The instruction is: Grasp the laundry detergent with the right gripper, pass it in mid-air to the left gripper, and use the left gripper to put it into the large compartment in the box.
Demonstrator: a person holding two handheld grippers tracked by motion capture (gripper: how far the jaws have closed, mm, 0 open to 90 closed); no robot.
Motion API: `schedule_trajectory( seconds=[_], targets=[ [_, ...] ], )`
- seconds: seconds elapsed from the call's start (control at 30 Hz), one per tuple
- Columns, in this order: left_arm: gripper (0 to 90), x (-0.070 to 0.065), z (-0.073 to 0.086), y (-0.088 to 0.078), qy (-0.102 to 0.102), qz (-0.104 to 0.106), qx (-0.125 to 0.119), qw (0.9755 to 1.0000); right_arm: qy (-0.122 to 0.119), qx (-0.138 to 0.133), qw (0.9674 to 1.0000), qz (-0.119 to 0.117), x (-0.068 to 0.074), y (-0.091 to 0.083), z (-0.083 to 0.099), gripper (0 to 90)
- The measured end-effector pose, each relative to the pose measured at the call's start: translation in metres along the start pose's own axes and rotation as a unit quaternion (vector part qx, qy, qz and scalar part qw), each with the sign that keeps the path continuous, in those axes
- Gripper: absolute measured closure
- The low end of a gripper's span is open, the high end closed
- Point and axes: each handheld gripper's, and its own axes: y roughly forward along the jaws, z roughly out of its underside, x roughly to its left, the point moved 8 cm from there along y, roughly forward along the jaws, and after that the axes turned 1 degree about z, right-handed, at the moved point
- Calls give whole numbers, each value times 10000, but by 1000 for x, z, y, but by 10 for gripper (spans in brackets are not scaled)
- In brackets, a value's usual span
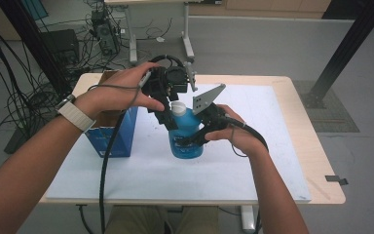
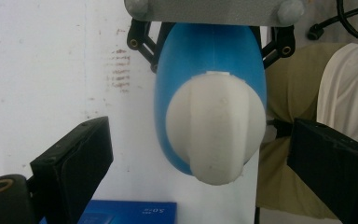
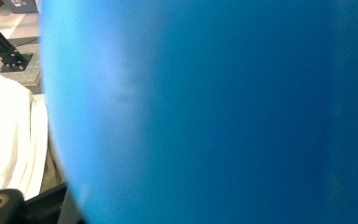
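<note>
Two tools at work: my right tool (image 1: 197, 139) pinches the blue bottle (image 1: 185, 134) steady, my left tool (image 1: 168, 105) hangs spread around its white cap (image 2: 216, 126), not yet gripped or unscrewed.

Blue bottle (image 1: 185, 139): smooth glossy plastic; its white cap (image 2: 216, 126) matt plastic (faintly ridged). Blue box (image 1: 114, 134): cardboard, printed. Tabletop (image 1: 316, 161): pale wood edge under a matt white sheet, scuffed. Grey plate (image 1: 207, 99): dull metal.
</note>
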Motion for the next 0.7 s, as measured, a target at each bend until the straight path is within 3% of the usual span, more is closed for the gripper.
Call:
schedule_trajectory(
  seconds=[0.7],
  targets=[
    [75, 1, 0, 1, -13, -12, 18, 10000, 13, 11, 10000, 2, 0, 0, 1, 435]
  ],
)
